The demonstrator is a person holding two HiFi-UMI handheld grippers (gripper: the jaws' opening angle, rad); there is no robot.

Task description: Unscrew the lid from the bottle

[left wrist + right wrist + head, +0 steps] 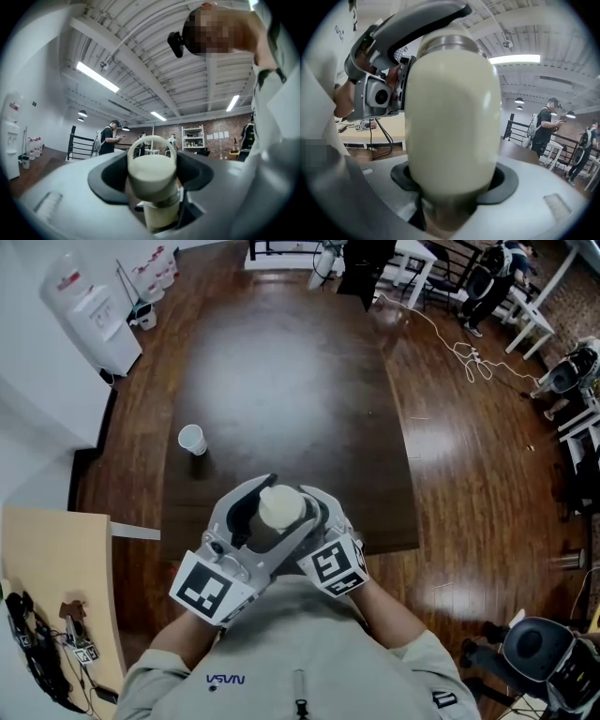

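Observation:
I hold a cream bottle (452, 117) off the table, in front of the person's chest. In the head view only its cream lid (281, 507) shows from above. My left gripper (253, 521) is shut on the lid (151, 173); its black pads (110, 176) sit on both sides. The lid has a loop handle (152, 140), and a threaded metal neck (164, 199) shows below it. My right gripper (314, 512) is shut on the bottle's body, whose base sits between its dark pads (506, 183). In the right gripper view the left gripper (377, 96) clasps the far end.
A white paper cup (191, 439) stands on the dark wooden table (281, 371), ahead and to the left. A light desk (56, 559) with cables lies at the left. A water dispenser (94, 315) is at the far left, a chair (534, 652) at the lower right. People (108, 137) stand far off.

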